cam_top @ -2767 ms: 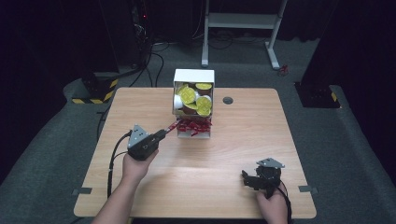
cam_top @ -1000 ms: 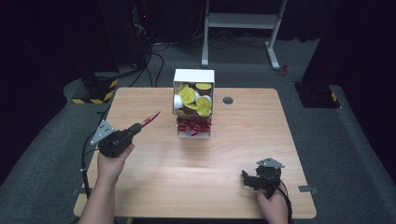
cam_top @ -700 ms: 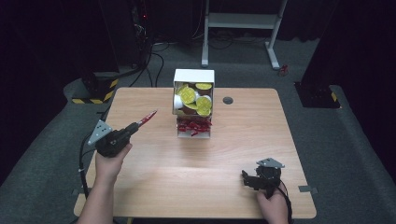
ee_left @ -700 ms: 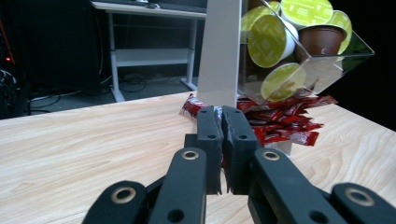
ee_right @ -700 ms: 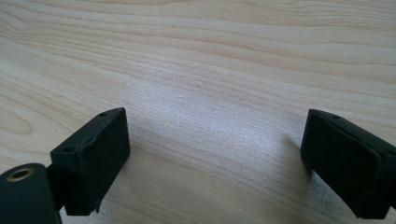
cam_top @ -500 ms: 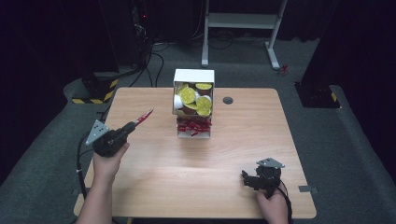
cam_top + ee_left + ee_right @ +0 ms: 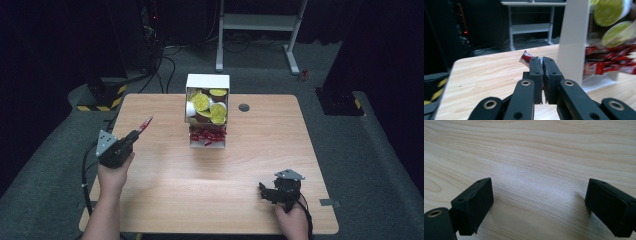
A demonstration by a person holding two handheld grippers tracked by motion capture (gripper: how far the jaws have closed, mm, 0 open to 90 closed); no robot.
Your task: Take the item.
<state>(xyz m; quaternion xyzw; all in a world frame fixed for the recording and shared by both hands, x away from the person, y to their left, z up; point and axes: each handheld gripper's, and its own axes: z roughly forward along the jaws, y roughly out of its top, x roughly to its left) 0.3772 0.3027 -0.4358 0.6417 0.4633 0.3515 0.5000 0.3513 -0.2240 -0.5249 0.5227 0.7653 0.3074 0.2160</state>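
Left hand-held gripper point(image 7: 542, 65): jaws clamped on red packet point(image 7: 526, 57) — mostly hidden.
Right hand-held gripper point(image 7: 539, 207): jaws wide apart, empty — over tabletop point(image 7: 544, 150).

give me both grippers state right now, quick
Left gripper: shut on a red sachet, lifted off the table.
Right gripper: open, holding nothing, low over bare wood.

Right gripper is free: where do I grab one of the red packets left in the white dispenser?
Take a packet end sticking out of the red packets in the tray at the foot of the white dispenser, coming in low from the open front. They lie flat and jumbled, so a side pinch suits. The right gripper is open.
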